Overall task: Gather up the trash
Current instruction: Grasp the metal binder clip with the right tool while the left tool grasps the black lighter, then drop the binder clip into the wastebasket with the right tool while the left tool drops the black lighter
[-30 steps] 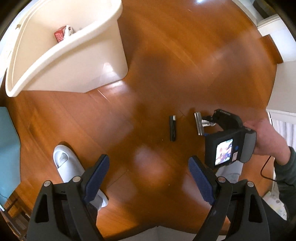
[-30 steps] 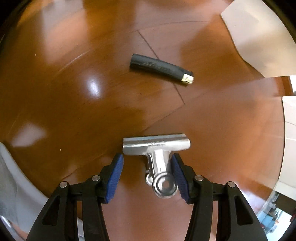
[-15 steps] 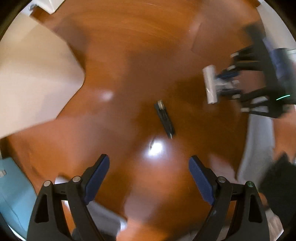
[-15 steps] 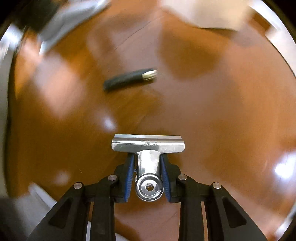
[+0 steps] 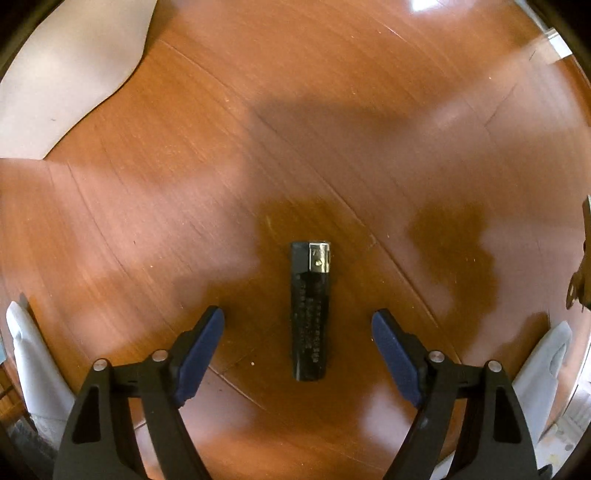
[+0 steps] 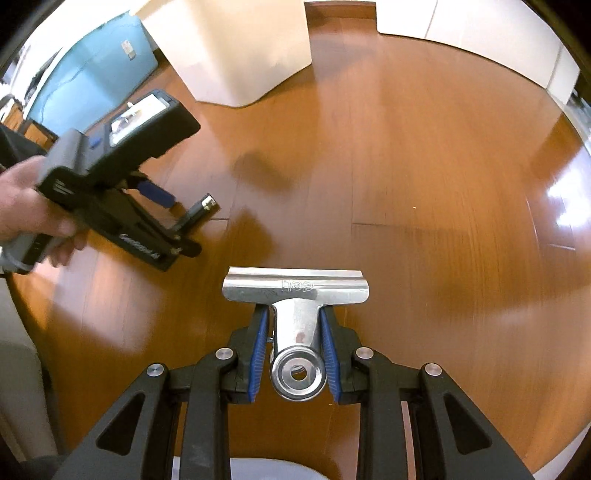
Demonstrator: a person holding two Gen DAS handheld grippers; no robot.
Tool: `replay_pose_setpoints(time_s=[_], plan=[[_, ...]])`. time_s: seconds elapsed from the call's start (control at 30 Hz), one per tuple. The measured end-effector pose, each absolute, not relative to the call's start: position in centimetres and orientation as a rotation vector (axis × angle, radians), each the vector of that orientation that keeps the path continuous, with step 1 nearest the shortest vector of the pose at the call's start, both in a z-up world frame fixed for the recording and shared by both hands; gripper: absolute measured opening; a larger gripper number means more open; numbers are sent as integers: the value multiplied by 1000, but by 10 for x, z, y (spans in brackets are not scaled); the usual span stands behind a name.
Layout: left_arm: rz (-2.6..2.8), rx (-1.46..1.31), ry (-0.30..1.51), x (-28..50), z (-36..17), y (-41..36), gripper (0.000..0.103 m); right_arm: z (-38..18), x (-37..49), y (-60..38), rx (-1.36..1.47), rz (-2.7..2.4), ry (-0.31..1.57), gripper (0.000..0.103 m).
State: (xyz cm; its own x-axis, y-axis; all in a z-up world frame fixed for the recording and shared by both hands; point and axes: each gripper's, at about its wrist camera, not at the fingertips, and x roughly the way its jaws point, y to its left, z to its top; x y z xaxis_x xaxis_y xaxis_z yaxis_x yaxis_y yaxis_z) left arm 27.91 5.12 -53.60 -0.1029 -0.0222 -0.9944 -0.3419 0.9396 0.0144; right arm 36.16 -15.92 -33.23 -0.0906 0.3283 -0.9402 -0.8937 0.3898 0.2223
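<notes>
A black lighter [image 5: 310, 310] with a metal cap lies on the wooden floor, lengthwise between the open fingers of my left gripper [image 5: 297, 325], which hovers low over it without touching. In the right wrist view the lighter [image 6: 197, 212] shows under the left gripper [image 6: 155, 206]. My right gripper [image 6: 295, 350] is shut on the handle of a silver metal binder clip [image 6: 295, 291] and holds it above the floor. The cream trash bin [image 6: 236, 48] stands at the far side of the floor.
The bin's side [image 5: 70, 70] fills the upper left of the left wrist view. A teal box [image 6: 88, 74] stands left of the bin. White slippers [image 5: 33, 369] sit at both lower edges. White walls [image 6: 480, 33] border the floor.
My left gripper has swung in and dropped low over the lighter, which now lies between its open fingers. My right gripper closed on the binder clip and lifted it off the floor.
</notes>
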Motion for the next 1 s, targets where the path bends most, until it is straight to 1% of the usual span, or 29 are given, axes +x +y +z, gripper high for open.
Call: replay_pose_setpoints(time_s=[0.17, 0.2, 0.27, 0.33, 0.4, 0.63, 0.73, 0.83, 1.0], plan=[[265, -258, 1645, 273, -537, 45, 83, -341, 340, -167, -576, 1109, 1263, 29], [265, -259, 1641, 270, -537, 45, 81, -341, 335, -167, -578, 1109, 1260, 29], [258, -248, 1626, 271, -534, 39, 66, -334, 333, -169, -571, 1112, 1256, 29], [230, -223, 1616, 269, -526, 30, 33, -328, 332, -173, -560, 1109, 1257, 29], [204, -235, 1619, 267, -524, 24, 18, -328, 333, -174, -556, 1100, 1262, 29], [186, -238, 1605, 263, -517, 28, 18, -325, 332, -176, -550, 1078, 1260, 29], [179, -220, 1571, 261, -500, 30, 18, -320, 334, -173, -543, 1071, 1253, 29], [165, -217, 1493, 267, -457, 34, 18, -312, 337, -169, -553, 1057, 1240, 29], [217, -248, 1273, 279, -346, 71, 18, -266, 343, -168, -559, 1008, 1211, 29]])
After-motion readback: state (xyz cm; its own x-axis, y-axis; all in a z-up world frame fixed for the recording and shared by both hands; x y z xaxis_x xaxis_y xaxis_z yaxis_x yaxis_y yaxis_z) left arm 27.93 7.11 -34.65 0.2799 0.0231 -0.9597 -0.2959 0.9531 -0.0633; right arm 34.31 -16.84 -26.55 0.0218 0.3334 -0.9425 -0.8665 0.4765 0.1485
